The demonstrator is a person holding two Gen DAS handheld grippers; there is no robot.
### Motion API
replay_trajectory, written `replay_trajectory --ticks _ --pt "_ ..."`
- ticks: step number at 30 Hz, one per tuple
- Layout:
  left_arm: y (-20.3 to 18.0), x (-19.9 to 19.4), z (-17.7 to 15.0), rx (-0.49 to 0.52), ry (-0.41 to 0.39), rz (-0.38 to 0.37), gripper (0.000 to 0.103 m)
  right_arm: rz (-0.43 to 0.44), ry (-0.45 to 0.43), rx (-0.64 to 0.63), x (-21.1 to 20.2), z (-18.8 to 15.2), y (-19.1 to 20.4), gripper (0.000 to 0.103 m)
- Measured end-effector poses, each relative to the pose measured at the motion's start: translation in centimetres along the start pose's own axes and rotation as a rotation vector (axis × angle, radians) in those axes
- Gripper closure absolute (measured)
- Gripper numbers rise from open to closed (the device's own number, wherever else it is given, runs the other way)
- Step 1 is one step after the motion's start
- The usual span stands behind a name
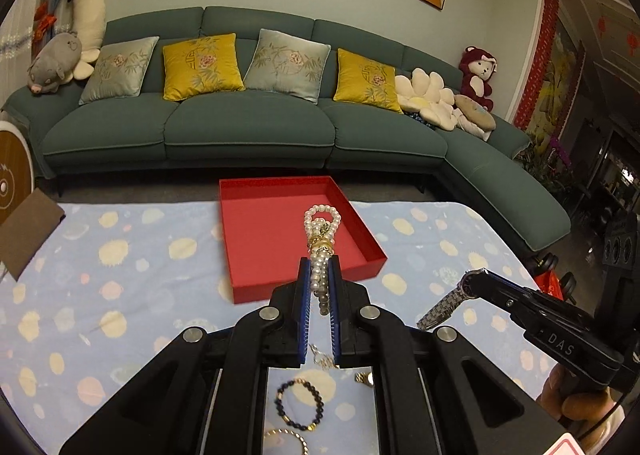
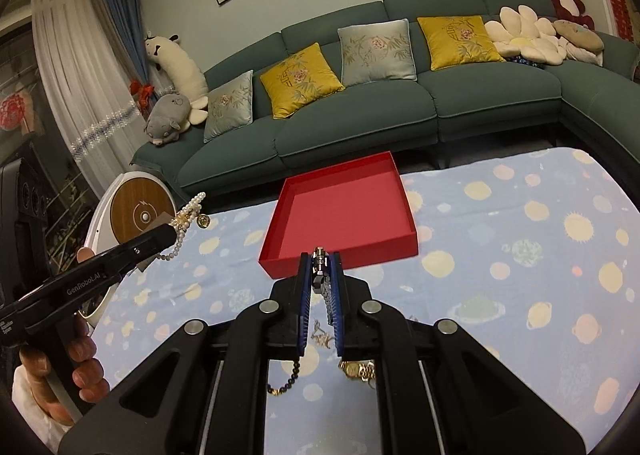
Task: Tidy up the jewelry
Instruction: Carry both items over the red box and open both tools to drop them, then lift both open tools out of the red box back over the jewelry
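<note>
A red tray (image 1: 240, 247) (image 2: 344, 215) sits on the patterned blue tablecloth, with nothing lying on its floor. My left gripper (image 1: 319, 269) is shut on a pearl bracelet (image 1: 322, 231) with gold links, held above the tray's near right part; it also shows in the right wrist view (image 2: 188, 215). My right gripper (image 2: 320, 261) is shut on a silver metal watch (image 2: 320, 271), held just short of the tray's near edge; its band hangs free in the left wrist view (image 1: 444, 307).
A dark bead bracelet (image 1: 298, 405) (image 2: 286, 377), a gold bangle (image 1: 286, 439), a thin gold chain (image 1: 322, 359) (image 2: 322, 335) and a gold watch (image 2: 356, 369) lie on the cloth below the grippers. A green sofa (image 1: 248, 123) stands beyond the table.
</note>
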State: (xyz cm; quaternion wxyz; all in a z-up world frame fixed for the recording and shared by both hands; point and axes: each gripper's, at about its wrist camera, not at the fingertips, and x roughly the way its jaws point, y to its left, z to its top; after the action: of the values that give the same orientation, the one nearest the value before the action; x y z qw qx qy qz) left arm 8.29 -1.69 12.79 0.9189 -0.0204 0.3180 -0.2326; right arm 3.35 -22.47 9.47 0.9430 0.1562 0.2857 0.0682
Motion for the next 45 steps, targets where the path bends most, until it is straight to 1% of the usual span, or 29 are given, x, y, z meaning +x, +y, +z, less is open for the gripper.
replay_trajectory --ticks 2,4,7,9,12,15,21,26,29,33,35,36,38,42,45 --pt "0.9 0.8 1.3 0.007 -0.012 0.021 0.097 0.003 -0.003 -0.007 1.1 1.6 0.1 0.094" --pt "1.8 2.3 2.4 -0.002 -0.009 0.023 0.097 -0.008 -0.01 -0.017 2.3 3.0 0.0 0.094" --pt "3.2 5.6 3.7 -0.012 0.013 0.036 0.097 -0.015 -0.005 -0.007 5.0 5.3 -0.6 0.094" --pt "3.9 7.7 4.4 -0.006 0.029 0.058 0.097 -0.028 -0.008 -0.011 6.8 6.5 -0.9 0.094" --pt "4.4 10.7 5.1 0.021 0.032 0.095 0.097 -0.046 -0.007 -0.014 9.7 8.3 -1.5 0.094" --pt "5.1 14.0 5.6 0.019 0.049 0.11 0.097 -0.056 -0.002 -0.015 13.1 9.9 -2.1 0.094" --pt "6.5 20.0 6.7 -0.008 0.08 0.13 0.096 -0.058 0.017 0.0 19.2 11.4 -3.7 0.094" --pt "7.2 23.6 6.9 -0.03 0.11 0.117 0.096 -0.063 0.045 0.003 23.3 12.0 -4.8 0.094" --pt "7.5 25.5 6.6 -0.042 0.13 0.127 0.096 -0.075 0.078 0.005 25.5 11.7 -5.4 0.094" --pt "7.9 27.3 6.0 -0.049 0.156 0.131 0.095 -0.084 0.11 0.005 27.7 11.3 -6.2 0.093" --pt "8.1 27.8 5.8 -0.049 0.166 0.144 0.095 -0.086 0.106 0.001 28.1 11.3 -6.5 0.089" --pt "8.2 27.9 5.7 -0.047 0.164 0.156 0.094 -0.091 0.101 -0.001 28.1 11.3 -6.5 0.089" --pt "8.3 27.9 5.6 -0.046 0.166 0.158 0.093 -0.087 0.095 -0.001 28.0 11.3 -6.8 0.089" --pt "8.3 26.5 5.3 -0.04 0.154 0.137 0.092 -0.075 0.092 -0.02 26.7 10.8 -7.2 0.089" --pt "8.0 24.5 4.3 -0.006 0.151 0.128 0.092 -0.06 0.125 -0.056 24.7 9.7 -7.3 0.089"
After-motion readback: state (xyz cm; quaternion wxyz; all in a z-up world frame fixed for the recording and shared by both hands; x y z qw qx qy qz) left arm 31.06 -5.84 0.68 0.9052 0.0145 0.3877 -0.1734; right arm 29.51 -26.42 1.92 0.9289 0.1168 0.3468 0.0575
